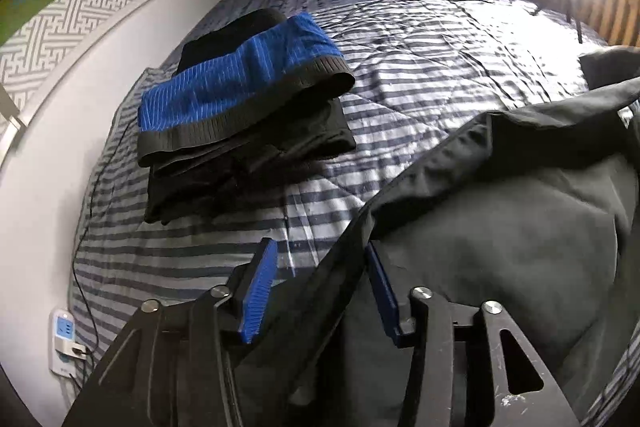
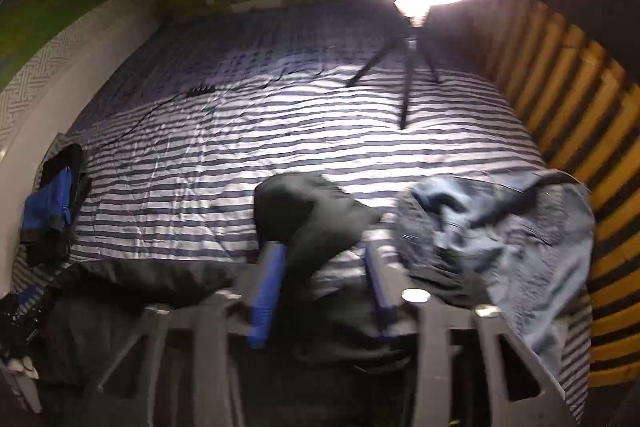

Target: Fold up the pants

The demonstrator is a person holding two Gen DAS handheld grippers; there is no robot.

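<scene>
The left gripper (image 1: 320, 287) has its jaws partly open, and an edge of the black pants (image 1: 500, 227) runs up between them, but the pads do not look pressed on it. The right gripper (image 2: 320, 291) is blurry; its jaws look partly open too, with a dark bump of the pants just ahead. Right of its jaws lie blue jeans (image 2: 500, 235). Further off, left of both jaws, sits a folded pile (image 1: 240, 107) on the striped bed (image 1: 440, 67). If the jaws close too shallow, the cloth could slip out and bunch up.
</scene>
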